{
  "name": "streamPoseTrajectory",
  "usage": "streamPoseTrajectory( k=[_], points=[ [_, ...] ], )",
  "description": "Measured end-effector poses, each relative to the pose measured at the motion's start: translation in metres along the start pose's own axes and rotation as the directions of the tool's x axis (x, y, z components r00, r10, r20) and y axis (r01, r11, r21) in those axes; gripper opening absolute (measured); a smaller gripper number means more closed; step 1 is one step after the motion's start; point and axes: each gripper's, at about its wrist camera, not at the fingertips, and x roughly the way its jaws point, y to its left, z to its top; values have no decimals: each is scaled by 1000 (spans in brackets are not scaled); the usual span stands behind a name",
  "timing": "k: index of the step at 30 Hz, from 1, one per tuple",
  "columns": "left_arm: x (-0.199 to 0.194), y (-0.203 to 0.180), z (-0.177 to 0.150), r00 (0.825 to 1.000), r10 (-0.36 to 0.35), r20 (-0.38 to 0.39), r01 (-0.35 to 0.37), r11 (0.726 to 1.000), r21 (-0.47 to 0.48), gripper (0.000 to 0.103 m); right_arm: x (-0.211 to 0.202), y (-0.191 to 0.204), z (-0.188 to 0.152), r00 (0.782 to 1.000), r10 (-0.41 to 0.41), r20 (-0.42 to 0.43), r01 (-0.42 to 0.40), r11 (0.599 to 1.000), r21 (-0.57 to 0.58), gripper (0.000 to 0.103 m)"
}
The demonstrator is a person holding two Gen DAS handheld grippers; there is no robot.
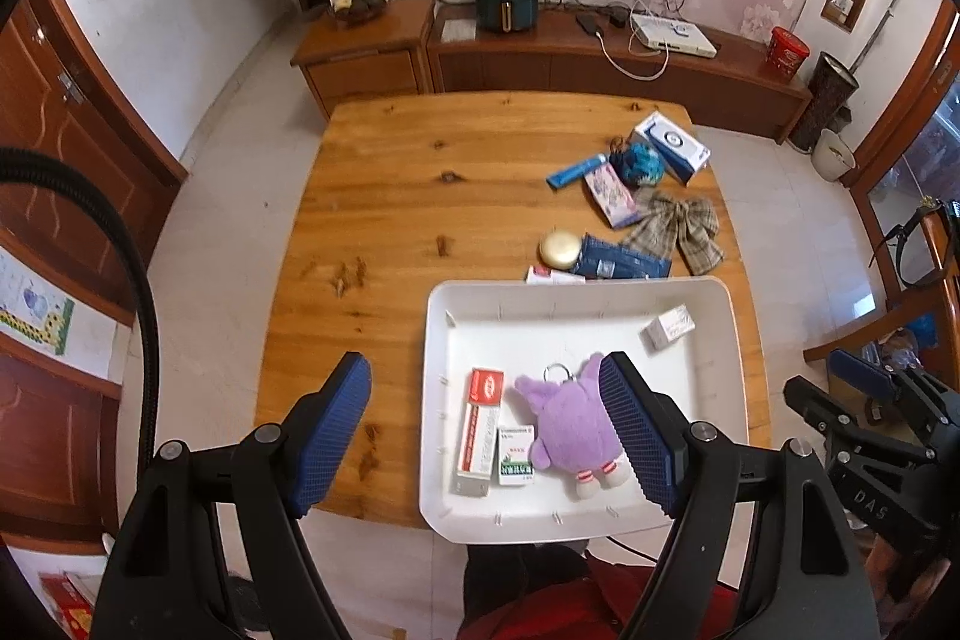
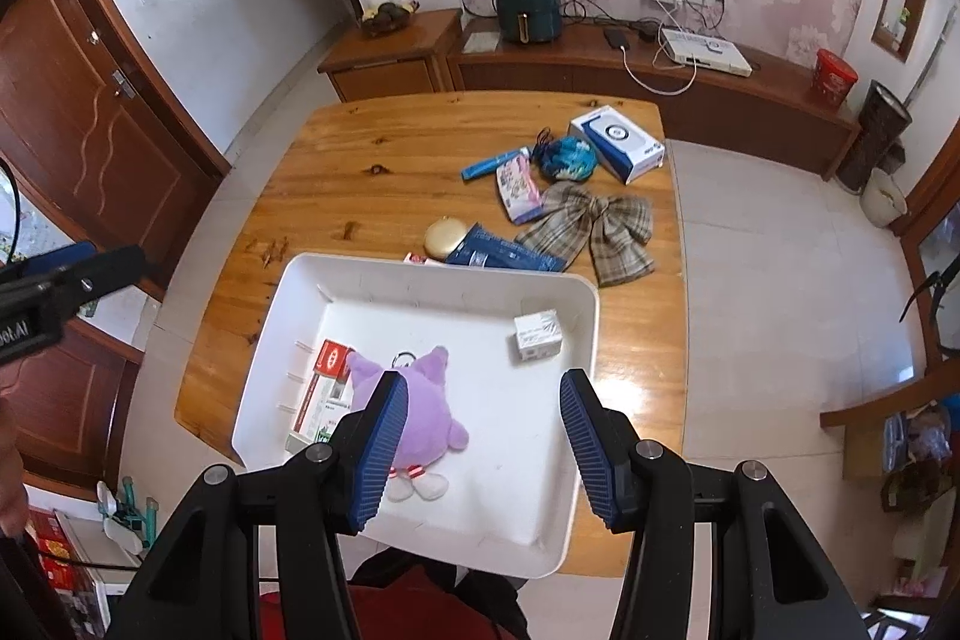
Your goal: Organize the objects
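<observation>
We see both grippers above the white tray [image 1: 714, 400]: left gripper [image 1: 489, 436] jaws spread wide, right gripper [image 2: 474, 451] jaws apart, both empty. Purple plush keychain [image 1: 570, 424], red toothpaste box [image 1: 480, 421], small white box [image 1: 669, 327] lie in it. Plaid bow [image 2: 591, 226] and other items sit on the table [image 1: 420, 196] beyond.

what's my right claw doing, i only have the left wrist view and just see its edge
Observer: The right claw is open and empty, above the white tray.
Operator: my left claw has a finger blocking the tray beside the purple plush, anything there
Observer: No. In the right wrist view the tray floor between the purple plush and the tray's right wall is bare; the small white box sits farther back.
</observation>
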Motion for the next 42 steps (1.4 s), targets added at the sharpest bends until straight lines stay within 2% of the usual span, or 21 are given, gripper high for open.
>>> streamPoseTrajectory(
  k=[6, 10, 22, 31, 36, 38, 42],
  points=[
    [-21, -3, 21, 998, 28, 53, -28, 1000, 6, 81, -17, -16, 19, 999, -3, 43, 4, 999, -40, 54],
    [-25, -9, 36, 996, 49, 74, -52, 998, 44, 82, -21, -27, 37, 998, -6, 62, 9, 998, -62, 54],
    [6, -29, 99, 994, 82, 75, -96, 974, 205, 82, -1, -46, 110, 994, -74, 86, 85, 987, -134, 54],
    [62, -46, 142, 998, 62, 29, -68, 941, 332, 82, 52, -59, 161, 991, -109, 75, 123, 968, -219, 54],
    [115, -56, 153, 998, 48, -37, -29, 917, 399, 82, 98, -65, 171, 995, -88, 37, 95, 956, -279, 54],
    [141, -61, 152, 997, 37, -73, -1, 897, 443, 82, 122, -68, 171, 997, -79, 10, 79, 947, -311, 54],
    [196, -68, 145, 984, 18, -178, 74, 863, 500, 82, 170, -76, 167, 996, -56, -65, 30, 940, -341, 54]
  ],
)
